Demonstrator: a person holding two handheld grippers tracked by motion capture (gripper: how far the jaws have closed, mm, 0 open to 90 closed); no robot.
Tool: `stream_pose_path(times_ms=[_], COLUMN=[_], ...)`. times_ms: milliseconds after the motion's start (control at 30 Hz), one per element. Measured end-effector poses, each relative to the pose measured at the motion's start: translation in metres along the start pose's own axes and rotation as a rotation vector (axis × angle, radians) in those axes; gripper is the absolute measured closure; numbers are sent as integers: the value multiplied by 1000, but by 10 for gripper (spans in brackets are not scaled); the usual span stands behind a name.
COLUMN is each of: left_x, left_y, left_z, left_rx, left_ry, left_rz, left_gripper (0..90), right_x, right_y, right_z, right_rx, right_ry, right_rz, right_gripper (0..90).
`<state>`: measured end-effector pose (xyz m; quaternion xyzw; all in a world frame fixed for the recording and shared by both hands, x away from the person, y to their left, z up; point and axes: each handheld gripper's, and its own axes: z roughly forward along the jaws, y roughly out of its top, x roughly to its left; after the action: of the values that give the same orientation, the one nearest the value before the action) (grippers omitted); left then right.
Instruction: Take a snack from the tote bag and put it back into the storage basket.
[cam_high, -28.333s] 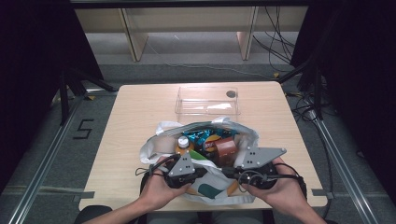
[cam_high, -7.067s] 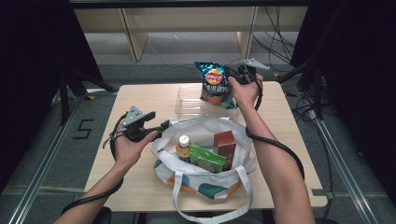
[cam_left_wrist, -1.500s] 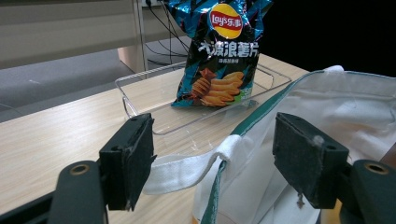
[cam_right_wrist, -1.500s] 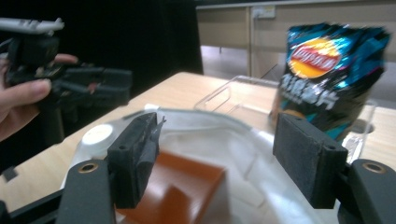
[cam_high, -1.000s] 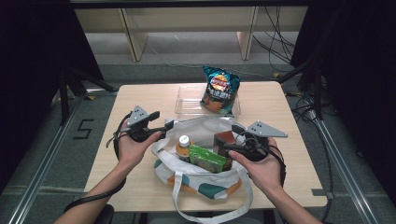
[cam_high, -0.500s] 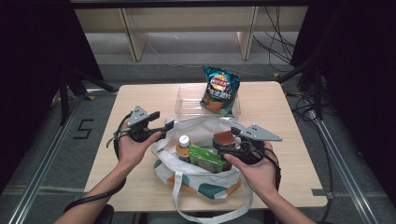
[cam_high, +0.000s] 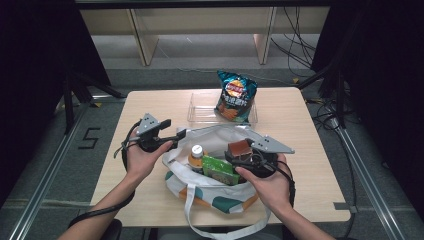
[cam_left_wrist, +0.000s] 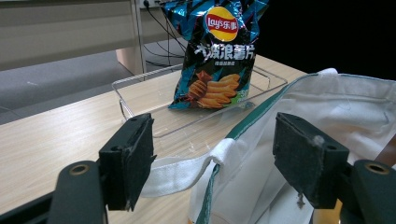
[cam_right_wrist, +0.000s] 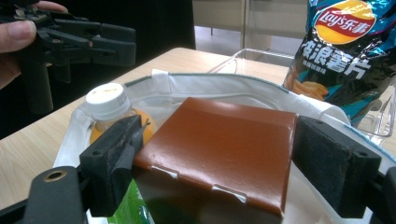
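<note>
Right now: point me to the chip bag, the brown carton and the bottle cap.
chip bag (cam_high: 235, 97), high view, middle of the printed front.
brown carton (cam_right_wrist: 224, 144), right gripper view, middle of its brown top face.
bottle cap (cam_right_wrist: 107, 100), right gripper view, top of the white cap.

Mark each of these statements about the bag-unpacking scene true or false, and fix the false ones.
1. The chip bag stands in the clear tray. True.
2. The left hand-held gripper is clamped shut on the tote bag rim. False: its jaws stand open around the rim.
3. The brown box lies between the right hand-held gripper jaws. True.
4. The orange bottle has a red cap. False: white.
</note>
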<state>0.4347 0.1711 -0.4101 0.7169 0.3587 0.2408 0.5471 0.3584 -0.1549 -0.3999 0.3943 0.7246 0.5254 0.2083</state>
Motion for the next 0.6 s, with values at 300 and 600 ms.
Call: stream_pose_path(times_ms=[300,600], left_x=[0,0], left_y=[0,0], left_z=[0,0], left_rx=[1,3], left_ry=[-1,0], left_rz=[3,4], left_gripper=[285,285], right_x=[2,1], right_y=[-2,-2], right_z=[2,2], right_rx=[0,2], right_ry=[-10,-10], right_rz=[-8,-23], right_gripper=[210,219])
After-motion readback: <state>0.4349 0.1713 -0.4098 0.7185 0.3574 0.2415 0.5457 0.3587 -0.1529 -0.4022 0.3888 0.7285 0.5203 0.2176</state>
